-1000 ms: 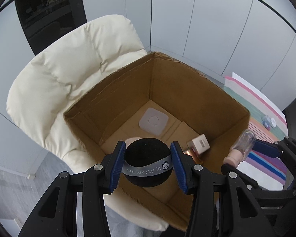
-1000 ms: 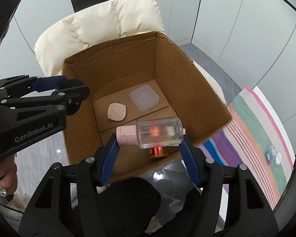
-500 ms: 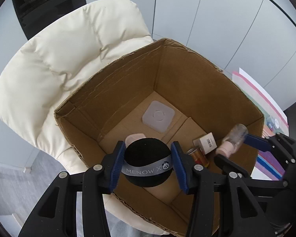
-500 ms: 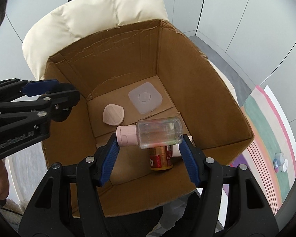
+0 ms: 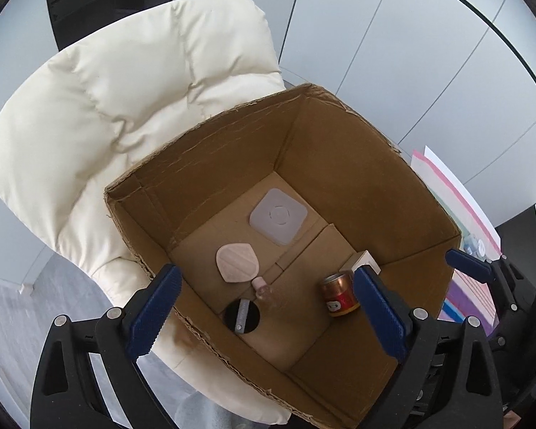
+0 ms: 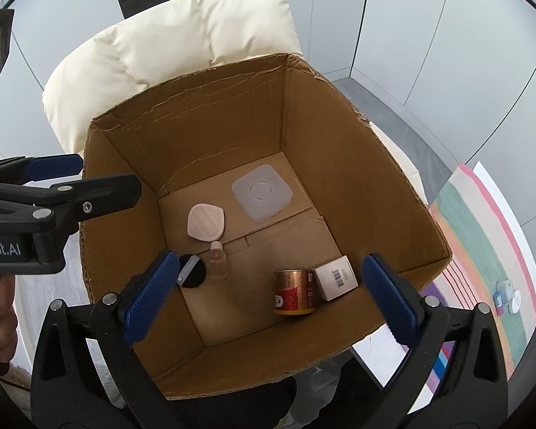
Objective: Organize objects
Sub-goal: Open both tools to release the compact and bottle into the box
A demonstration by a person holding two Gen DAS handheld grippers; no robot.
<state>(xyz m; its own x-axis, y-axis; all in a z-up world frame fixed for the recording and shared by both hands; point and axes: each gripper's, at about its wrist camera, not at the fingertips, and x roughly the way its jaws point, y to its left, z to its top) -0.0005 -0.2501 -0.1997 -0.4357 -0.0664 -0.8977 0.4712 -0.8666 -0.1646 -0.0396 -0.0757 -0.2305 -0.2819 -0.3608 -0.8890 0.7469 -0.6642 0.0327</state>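
An open cardboard box (image 5: 357, 164) (image 6: 339, 125) sits on a cream padded chair. On its floor lie a black round puff with a grey ribbon (image 5: 242, 316) (image 6: 192, 271), a clear bottle with a pink cap (image 5: 268, 291) (image 6: 218, 261), a pink shell-shaped compact (image 5: 236, 262) (image 6: 206, 221), a white square lidded container (image 5: 278, 215) (image 6: 261, 192), a red-gold can (image 5: 339, 295) (image 6: 294, 291) and a small white carton (image 5: 366, 261) (image 6: 336, 278). My left gripper (image 5: 264, 318) is open and empty above the box's near-left rim. My right gripper (image 6: 268, 300) is open and empty above the box.
The cream chair (image 5: 107, 107) (image 6: 196, 35) backs the box. A striped mat (image 6: 482, 243) lies on the floor at right with small white and blue items (image 6: 505, 296). The left gripper's body (image 6: 35, 207) shows at the left of the right wrist view.
Both grippers have opened. The black puff has dropped from the left one and the clear bottle from the right one; both now lie on the box floor.
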